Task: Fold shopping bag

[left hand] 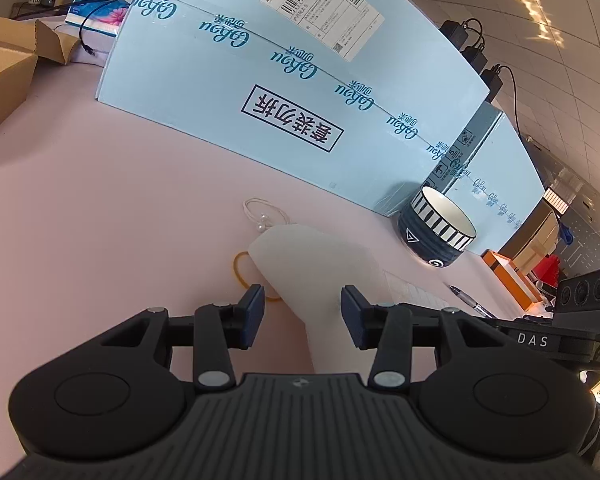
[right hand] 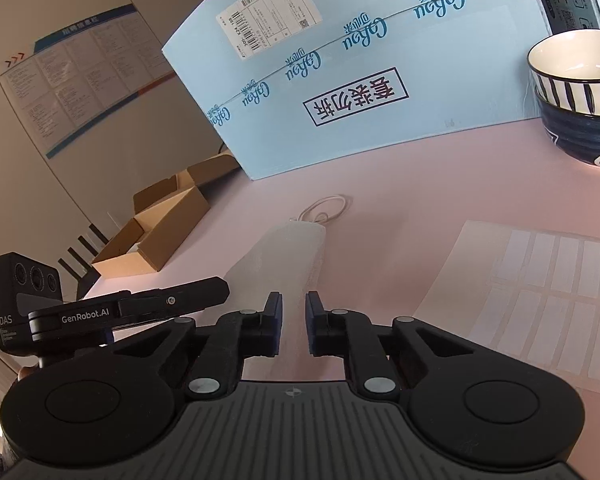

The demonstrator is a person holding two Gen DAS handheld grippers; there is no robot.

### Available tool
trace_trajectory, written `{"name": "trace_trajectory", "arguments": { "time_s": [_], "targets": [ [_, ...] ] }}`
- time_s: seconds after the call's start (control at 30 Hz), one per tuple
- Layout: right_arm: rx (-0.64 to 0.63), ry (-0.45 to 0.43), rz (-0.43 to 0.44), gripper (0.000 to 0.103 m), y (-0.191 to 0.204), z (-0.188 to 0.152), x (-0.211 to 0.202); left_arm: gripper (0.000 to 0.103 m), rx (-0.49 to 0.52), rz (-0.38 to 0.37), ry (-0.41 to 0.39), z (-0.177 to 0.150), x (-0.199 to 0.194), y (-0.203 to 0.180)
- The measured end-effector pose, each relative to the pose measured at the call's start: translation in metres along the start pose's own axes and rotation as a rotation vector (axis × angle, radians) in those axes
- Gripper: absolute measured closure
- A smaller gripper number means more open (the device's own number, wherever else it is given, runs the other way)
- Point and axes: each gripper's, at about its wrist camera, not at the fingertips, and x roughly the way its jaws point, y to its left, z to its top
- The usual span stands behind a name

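Now then: looking down on the shopping bag (left hand: 320, 256), folded into a narrow white strip and lying flat on the pink table (left hand: 100, 220) in front of the big blue box (left hand: 220, 80). Beside its far end, a yellow rubber band (left hand: 238, 274) and a clear looped cord (left hand: 260, 205). Straddling the strip with the left gripper (left hand: 304, 314), jaws moderately apart, pads clear of the fabric. Over at the right gripper (right hand: 293, 322), down to a narrow slit, seemingly pinching the bag's near end, though hard to tell for sure. Off right, stacked striped bowls (right hand: 576, 92) and a label sheet (right hand: 540, 280).
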Motion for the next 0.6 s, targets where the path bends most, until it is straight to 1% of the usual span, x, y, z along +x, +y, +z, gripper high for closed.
{"name": "trace_trajectory", "arguments": {
  "time_s": [0.13, 0.17, 0.2, 0.23, 0.27, 0.37, 0.43, 0.47, 0.5, 0.53, 0.57, 0.6],
  "targets": [
    [0.027, 0.039, 0.021, 0.094, -0.002, -0.004, 0.009, 0.063, 0.012, -0.026, 0.005, -0.001, -0.001, -0.003],
    [0.032, 0.046, 0.027, 0.094, -0.003, -0.004, 0.010, 0.060, 0.013, -0.032, 0.004, -0.001, -0.001, -0.003],
    [0.034, 0.043, 0.026, 0.094, -0.003, -0.004, 0.010, 0.056, 0.012, -0.032, 0.002, -0.001, -0.002, -0.003],
    [0.036, 0.039, 0.024, 0.093, -0.004, -0.004, 0.009, 0.055, 0.011, -0.030, 0.000, -0.001, -0.002, -0.003],
    [0.038, 0.036, 0.022, 0.091, -0.004, -0.004, 0.008, 0.055, 0.009, -0.026, -0.001, 0.000, -0.002, -0.003],
    [0.042, -0.007, 0.027, 0.091, -0.005, -0.002, 0.001, 0.054, 0.001, -0.029, 0.001, -0.001, -0.001, -0.002],
    [0.052, -0.019, 0.012, 0.090, -0.008, -0.001, 0.000, 0.056, 0.010, -0.037, 0.014, -0.002, 0.002, -0.004],
    [0.060, -0.019, 0.003, 0.088, -0.009, -0.001, 0.000, 0.060, 0.023, -0.043, 0.027, -0.004, 0.004, -0.006],
    [0.069, -0.017, 0.000, 0.088, -0.011, -0.001, 0.001, 0.082, 0.038, -0.049, 0.044, -0.005, 0.007, -0.008],
    [0.081, -0.013, 0.001, 0.088, -0.013, -0.001, 0.001, 0.092, 0.042, -0.051, 0.056, -0.006, 0.009, -0.008],
    [0.085, -0.015, 0.005, 0.088, -0.014, -0.001, 0.001, 0.098, 0.040, -0.058, 0.047, -0.006, 0.008, -0.007],
    [0.081, -0.024, 0.009, 0.088, -0.013, 0.000, 0.000, 0.101, 0.037, -0.065, 0.038, -0.006, 0.006, -0.006]
  ]
}}
